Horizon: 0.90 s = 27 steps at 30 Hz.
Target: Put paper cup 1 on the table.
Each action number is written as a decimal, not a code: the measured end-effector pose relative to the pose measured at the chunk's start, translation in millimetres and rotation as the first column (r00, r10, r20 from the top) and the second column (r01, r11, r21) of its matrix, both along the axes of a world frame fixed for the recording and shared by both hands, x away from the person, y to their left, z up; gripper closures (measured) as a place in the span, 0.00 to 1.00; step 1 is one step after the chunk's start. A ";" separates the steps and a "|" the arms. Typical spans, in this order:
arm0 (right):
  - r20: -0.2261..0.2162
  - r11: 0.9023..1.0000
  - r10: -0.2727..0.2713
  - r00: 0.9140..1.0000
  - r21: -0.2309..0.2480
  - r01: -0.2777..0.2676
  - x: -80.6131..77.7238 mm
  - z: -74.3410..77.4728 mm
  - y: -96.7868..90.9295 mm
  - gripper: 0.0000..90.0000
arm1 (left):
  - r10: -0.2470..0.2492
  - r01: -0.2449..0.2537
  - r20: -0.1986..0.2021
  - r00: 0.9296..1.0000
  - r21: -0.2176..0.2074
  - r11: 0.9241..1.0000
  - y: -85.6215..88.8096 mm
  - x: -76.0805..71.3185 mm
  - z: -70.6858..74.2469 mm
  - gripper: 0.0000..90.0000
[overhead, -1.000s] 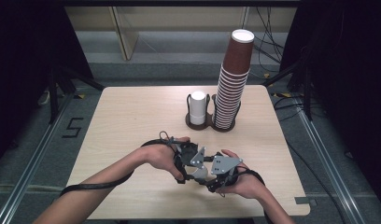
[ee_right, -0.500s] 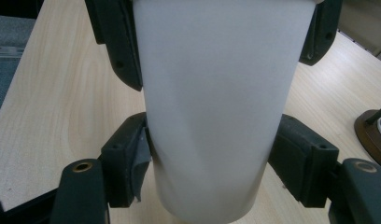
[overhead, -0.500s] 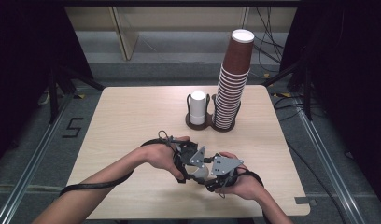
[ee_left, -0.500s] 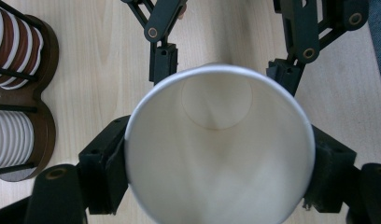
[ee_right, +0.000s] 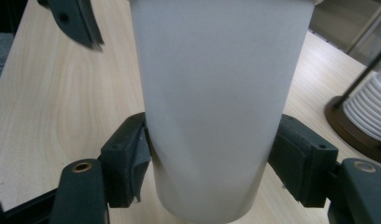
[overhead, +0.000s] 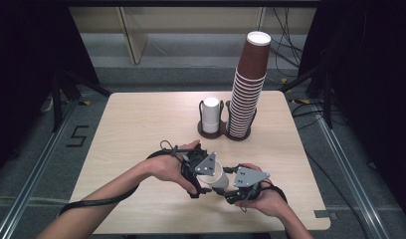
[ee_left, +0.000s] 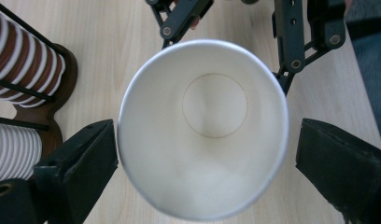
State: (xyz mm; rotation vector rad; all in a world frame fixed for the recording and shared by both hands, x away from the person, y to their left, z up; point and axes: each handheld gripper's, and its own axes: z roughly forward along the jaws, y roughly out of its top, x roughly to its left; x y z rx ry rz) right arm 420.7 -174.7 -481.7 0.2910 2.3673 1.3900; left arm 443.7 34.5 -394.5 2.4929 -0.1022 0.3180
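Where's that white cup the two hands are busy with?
In the high view the white cup sits near the table's front edge, between both hands, clamped by the right gripper; the left gripper's jaws stand open around its rim.

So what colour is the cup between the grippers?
White cup, inside and out; clearest in the left gripper view.

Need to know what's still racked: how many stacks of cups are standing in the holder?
2: a short white stack in the left ring of the holder, and a tall brown stack in the right ring. Cups nested inside cannot be counted.
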 end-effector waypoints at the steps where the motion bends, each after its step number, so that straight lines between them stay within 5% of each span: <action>1: -0.014 1.000 -0.010 1.000 0.008 0.010 -1.1 -0.5 -1.2 0.37 | 0.007 -0.007 -0.005 1.000 -0.019 1.000 2.0 0.0 0.9 0.04; 7: -0.019 0.995 -0.081 0.997 0.057 0.082 -2.1 -3.1 -17.0 0.37 | 0.068 -0.069 -0.011 0.998 -0.135 0.989 15.9 0.2 3.3 0.02; 12: -0.027 0.982 -0.156 0.987 0.101 0.158 -1.9 -4.1 -36.2 0.37 | 0.144 -0.149 -0.037 0.989 -0.236 0.960 31.7 -1.4 -3.9 0.02; 15: -0.057 0.970 -0.204 0.977 0.126 0.210 -1.6 -6.4 -47.7 0.37 | 0.180 -0.187 -0.051 0.982 -0.264 0.946 40.2 -3.4 -11.9 0.02; 17: -0.068 0.960 -0.236 0.969 0.142 0.243 -1.6 -8.2 -53.3 0.37 | 0.190 -0.198 -0.055 0.980 -0.264 0.944 44.7 -5.1 -17.3 0.02; 20: -0.052 0.953 -0.268 0.962 0.132 0.272 0.8 -10.0 -60.9 0.37 | 0.201 -0.215 -0.079 0.976 -0.277 0.937 48.6 -9.7 -25.8 0.02; 23: -0.094 0.941 -0.309 0.947 0.114 0.318 2.0 -13.2 -65.9 0.36 | 0.206 -0.223 -0.089 0.975 -0.282 0.933 51.6 -13.4 -33.1 0.02; 27: -0.111 0.931 -0.346 0.931 0.082 0.356 5.2 -16.7 -69.2 0.36 | 0.230 -0.251 -0.103 0.968 -0.303 0.919 55.4 -18.3 -40.2 0.02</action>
